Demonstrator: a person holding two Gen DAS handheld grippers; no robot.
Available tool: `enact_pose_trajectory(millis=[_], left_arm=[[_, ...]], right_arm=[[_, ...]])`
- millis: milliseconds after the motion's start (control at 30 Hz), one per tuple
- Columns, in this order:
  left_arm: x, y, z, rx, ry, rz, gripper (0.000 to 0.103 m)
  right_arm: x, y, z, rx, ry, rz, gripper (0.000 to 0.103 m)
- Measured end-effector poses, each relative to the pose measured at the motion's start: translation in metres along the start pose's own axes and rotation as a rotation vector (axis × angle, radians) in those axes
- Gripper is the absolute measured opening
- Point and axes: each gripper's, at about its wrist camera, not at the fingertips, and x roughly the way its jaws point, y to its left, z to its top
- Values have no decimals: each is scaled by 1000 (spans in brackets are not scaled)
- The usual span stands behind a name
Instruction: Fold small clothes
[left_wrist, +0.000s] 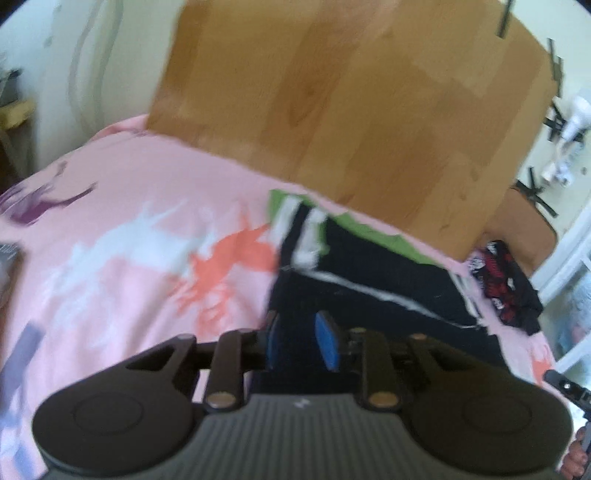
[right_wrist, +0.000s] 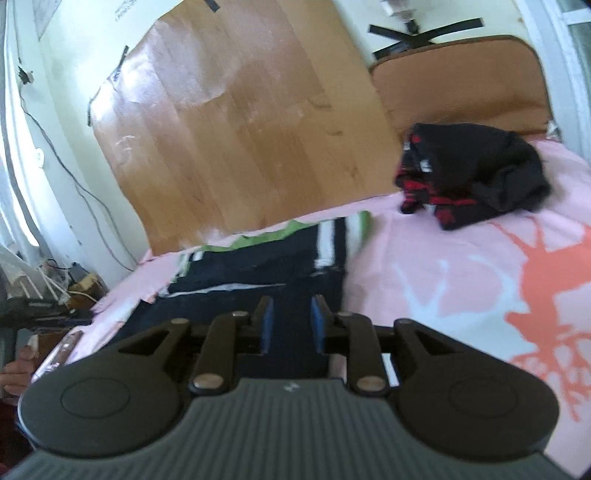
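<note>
A dark navy garment with white stripes and a green edge lies spread on the pink patterned bed sheet, close to the wooden board. My left gripper hovers over its near left corner. The blue pads stand a little apart with dark cloth showing in the gap. In the right wrist view the same garment stretches away to the left. My right gripper is over its near right corner, with its pads slightly apart and navy cloth between them. Neither pair visibly presses the cloth.
A crumpled black and red garment sits near the brown headboard. A large wooden board leans on the wall behind the bed. Cables and clutter crowd the bedside. A person's hand shows at the left edge.
</note>
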Motion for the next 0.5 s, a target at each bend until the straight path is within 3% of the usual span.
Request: enact_pose_trajectory(millis=[100, 167, 200, 267, 400, 500], left_arm=[[34, -14, -4, 63, 82, 4, 23], [65, -13, -11, 91, 197, 46, 21], [68, -13, -14, 107, 181, 46, 21], [69, -17, -6, 135, 220, 47, 22], [59, -28, 34, 157, 154, 36, 24], [76, -51, 76, 192, 115, 34, 29]], right_arm=[[16, 6, -11, -29, 70, 20, 26], [30, 4, -20, -54, 163, -29, 26], [37, -1, -24, -51, 217, -41, 21], [35, -5, -16, -44, 223, -8, 23], [36, -1, 29, -114, 153, 44, 25], [71, -3, 73, -171, 144, 48, 26]])
